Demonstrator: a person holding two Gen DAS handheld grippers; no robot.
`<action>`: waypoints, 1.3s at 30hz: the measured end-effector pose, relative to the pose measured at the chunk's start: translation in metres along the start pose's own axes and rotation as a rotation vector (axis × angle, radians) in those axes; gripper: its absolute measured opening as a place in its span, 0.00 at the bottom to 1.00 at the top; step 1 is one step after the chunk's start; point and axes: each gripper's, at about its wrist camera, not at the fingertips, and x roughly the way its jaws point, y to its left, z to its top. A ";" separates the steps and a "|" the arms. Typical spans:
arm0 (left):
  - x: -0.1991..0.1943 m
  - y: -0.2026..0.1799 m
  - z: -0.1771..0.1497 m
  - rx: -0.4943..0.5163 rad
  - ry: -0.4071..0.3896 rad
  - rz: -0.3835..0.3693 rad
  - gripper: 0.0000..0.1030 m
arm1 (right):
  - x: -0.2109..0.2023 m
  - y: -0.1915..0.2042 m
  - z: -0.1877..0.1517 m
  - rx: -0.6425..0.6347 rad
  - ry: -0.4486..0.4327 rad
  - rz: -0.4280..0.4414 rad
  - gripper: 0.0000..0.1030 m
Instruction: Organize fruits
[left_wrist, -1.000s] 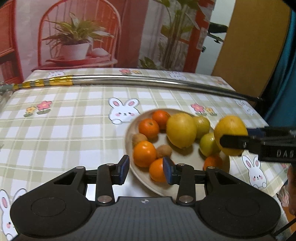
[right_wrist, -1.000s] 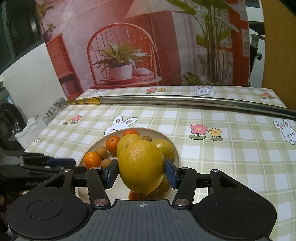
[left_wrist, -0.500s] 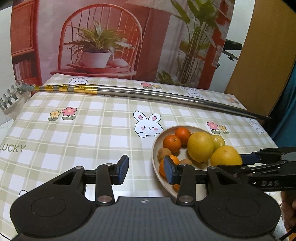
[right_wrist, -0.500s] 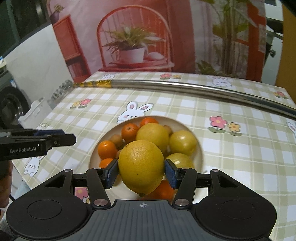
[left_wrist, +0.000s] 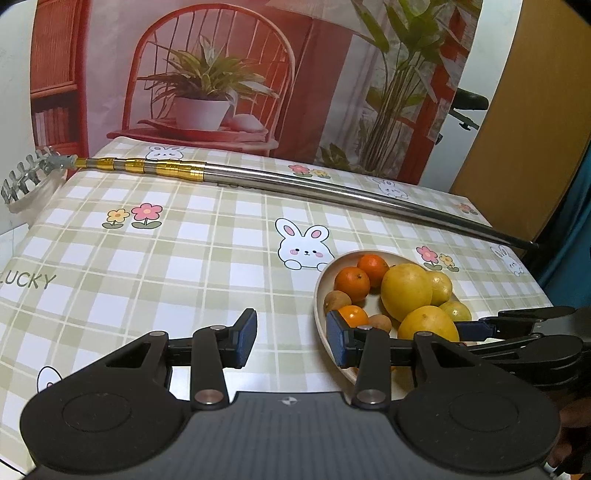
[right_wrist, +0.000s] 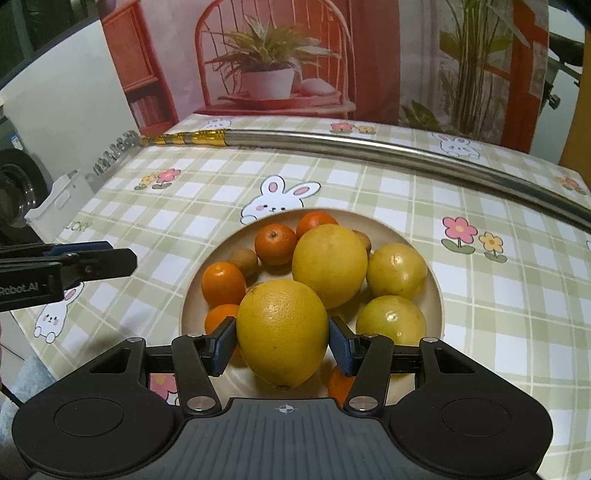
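A beige plate (right_wrist: 437, 295) on the checked tablecloth holds several oranges (right_wrist: 275, 243), yellow citrus fruits (right_wrist: 330, 264) and small brown fruits (right_wrist: 243, 260). My right gripper (right_wrist: 282, 345) is shut on a large yellow citrus (right_wrist: 282, 328), held just above the plate's near side. In the left wrist view that citrus (left_wrist: 428, 326) hangs at the plate's (left_wrist: 318, 295) right part, between dark fingers (left_wrist: 476, 326). My left gripper (left_wrist: 291, 341) is open and holds nothing. It hovers over the cloth at the plate's left rim. Its fingers (right_wrist: 110, 254) show at the left edge of the right wrist view.
A long steel pole (left_wrist: 332, 192) with gold bands lies across the far side of the table. A white plastic holder (right_wrist: 55, 201) sits off the table's left edge. A printed backdrop with a chair and plant stands behind. Bare cloth lies left of the plate.
My left gripper has drawn back leftward off the plate, so the fruits now lie to its right. My right gripper has carried the yellow citrus lower and over the plate.
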 end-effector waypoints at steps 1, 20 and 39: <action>0.000 0.000 0.000 0.000 0.002 0.000 0.42 | 0.001 -0.001 0.000 0.005 0.004 -0.002 0.48; 0.005 -0.004 -0.001 0.022 0.025 0.004 0.42 | 0.004 -0.008 -0.003 0.030 0.017 0.014 0.49; -0.004 -0.013 0.002 0.046 0.011 -0.002 0.46 | -0.048 -0.025 0.007 0.045 -0.108 -0.045 0.99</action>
